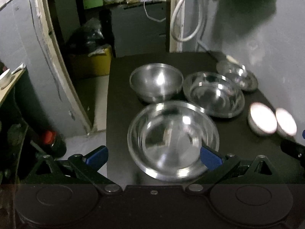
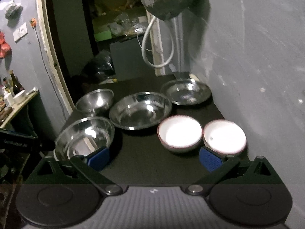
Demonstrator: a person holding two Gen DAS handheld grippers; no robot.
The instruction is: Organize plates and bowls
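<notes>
Both my claws are spread wide and hold nothing. My left claw hangs over the near steel bowl, one blue pad outside its rim on the right, the other off the tabletop edge to the left. My right claw hovers above bare dark surface, just short of the two white bowls, which sit side by side near the wall. Behind them lie a wide shallow steel bowl, a deeper steel bowl at the back left, and a steel plate at the back right. Nothing is stacked yet, so I judge I am at the start: choosing a first piece. Next, I would lower one claw over a rim, probably a white bowl's, close on it firmly, and nest it into its twin.
</notes>
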